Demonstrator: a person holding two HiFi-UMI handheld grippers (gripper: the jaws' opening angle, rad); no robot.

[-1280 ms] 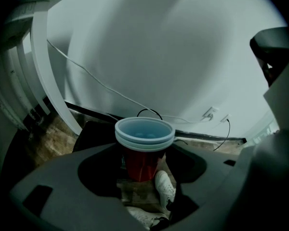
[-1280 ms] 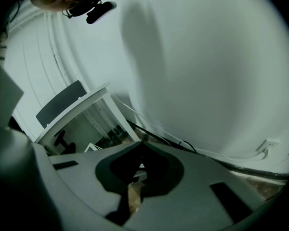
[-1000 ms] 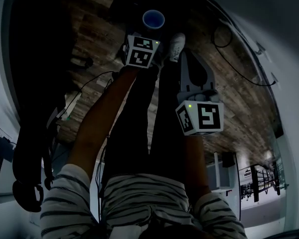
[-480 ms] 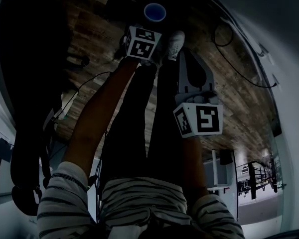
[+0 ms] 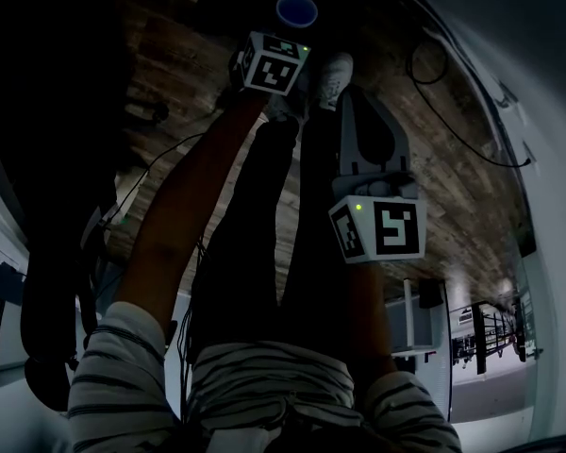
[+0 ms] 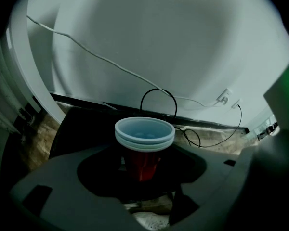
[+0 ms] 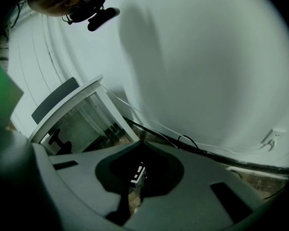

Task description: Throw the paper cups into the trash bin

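Observation:
Two stacked paper cups, red with pale blue rims, stand upright between the jaws of my left gripper, which is shut on them. In the head view the cups show at the top, just beyond the left gripper and its marker cube. A black boxy shape, probably the trash bin, lies behind and below the cups. My right gripper hangs lower over the person's legs, its jaws together and empty; its own view shows the right gripper with nothing held.
The scene is dim. A white shoe stands on the wooden floor. Black cables run along the white wall, near a wall socket. A dark bag hangs at left. A white table stands at right.
My left gripper has carried the cups farther forward, upward in the head view. The right gripper has stayed nearly still.

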